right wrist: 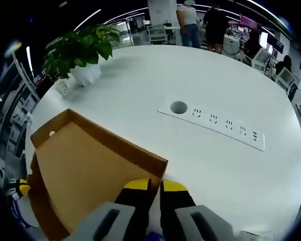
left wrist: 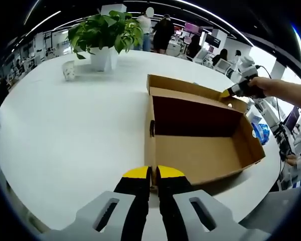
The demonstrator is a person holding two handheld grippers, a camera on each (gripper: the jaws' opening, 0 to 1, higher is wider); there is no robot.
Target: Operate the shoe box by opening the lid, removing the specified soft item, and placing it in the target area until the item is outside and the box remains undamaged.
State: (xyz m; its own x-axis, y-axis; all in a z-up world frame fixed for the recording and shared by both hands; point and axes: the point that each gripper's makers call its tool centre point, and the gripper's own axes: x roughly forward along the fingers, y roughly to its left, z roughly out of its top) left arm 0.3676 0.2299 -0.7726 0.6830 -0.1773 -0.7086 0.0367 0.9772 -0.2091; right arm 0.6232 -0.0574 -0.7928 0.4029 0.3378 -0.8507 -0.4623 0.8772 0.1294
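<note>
A brown cardboard shoe box (left wrist: pixel 200 155) stands open on the white round table (left wrist: pixel 65 130), and its bare floor and dark far wall show. My left gripper (left wrist: pixel 153 173) is shut on the box's near corner wall. The raised lid (left wrist: pixel 190 88) stands along the far side. A hand holds my right gripper (left wrist: pixel 230 93) at the lid's far right corner. In the right gripper view the lid (right wrist: pixel 85 165) is a tan panel at lower left, and my right gripper (right wrist: pixel 155 185) is shut on its corner edge. The left gripper's yellow tip (right wrist: pixel 21 190) peeks in at far left.
A potted green plant (left wrist: pixel 106 35) and a small white cup (left wrist: pixel 68 70) stand at the table's far side. A flush socket strip (right wrist: pixel 215 123) lies in the tabletop (right wrist: pixel 231 80). Something blue (left wrist: pixel 261 133) sits beyond the box's right end. People stand in the background.
</note>
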